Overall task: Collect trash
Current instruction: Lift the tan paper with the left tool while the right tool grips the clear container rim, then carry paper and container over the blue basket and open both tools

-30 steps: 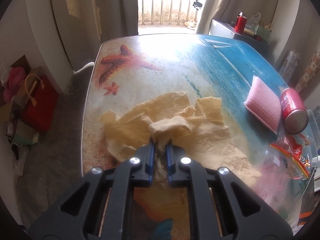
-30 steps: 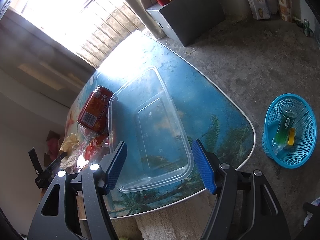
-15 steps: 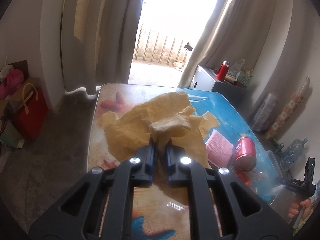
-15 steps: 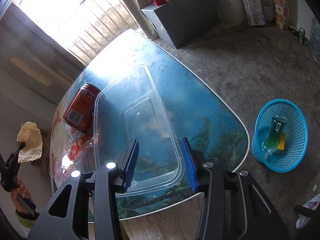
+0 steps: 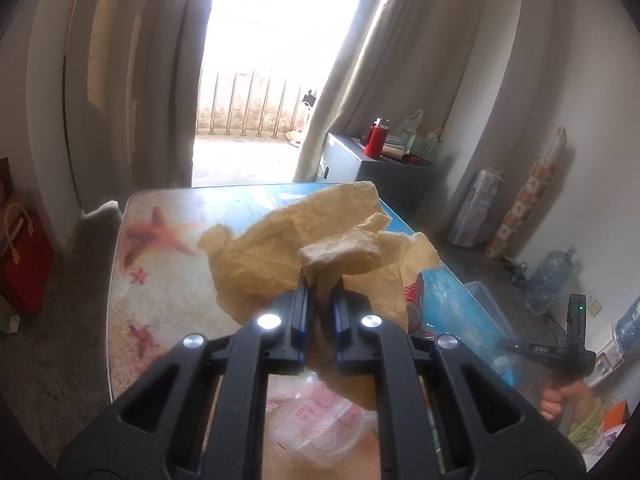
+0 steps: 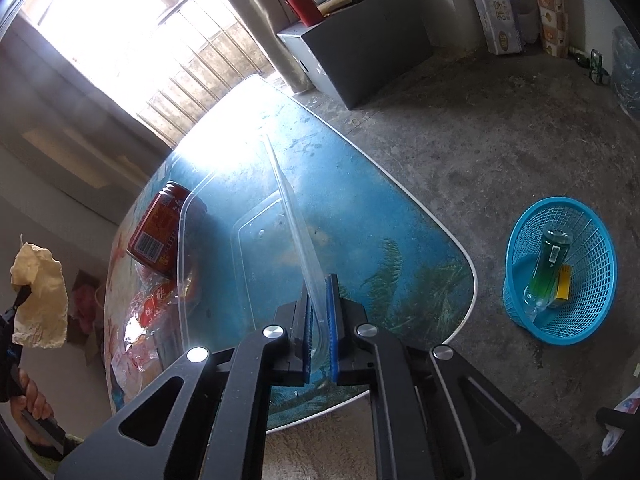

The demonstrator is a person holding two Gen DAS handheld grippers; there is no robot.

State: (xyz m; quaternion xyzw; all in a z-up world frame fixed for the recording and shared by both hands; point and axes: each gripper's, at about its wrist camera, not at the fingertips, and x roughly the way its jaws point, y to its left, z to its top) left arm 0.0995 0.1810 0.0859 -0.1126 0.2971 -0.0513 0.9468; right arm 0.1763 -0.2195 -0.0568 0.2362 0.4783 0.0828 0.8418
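My left gripper is shut on a crumpled yellow paper and holds it up above the table; the paper also shows at the left of the right wrist view. My right gripper is shut on the near rim of a clear plastic container, which is tilted up on the table. A red can lies on its side just left of the container. A clear wrapper with red print lies under my left gripper.
A blue basket stands on the floor right of the table, holding a green bottle and a yellow item. A grey cabinet with a red flask stands beyond the table. Red bags sit on the floor at left.
My left gripper lifted the yellow paper off the table and higher. My right gripper closed from open onto the container's rim and tilted the container up.
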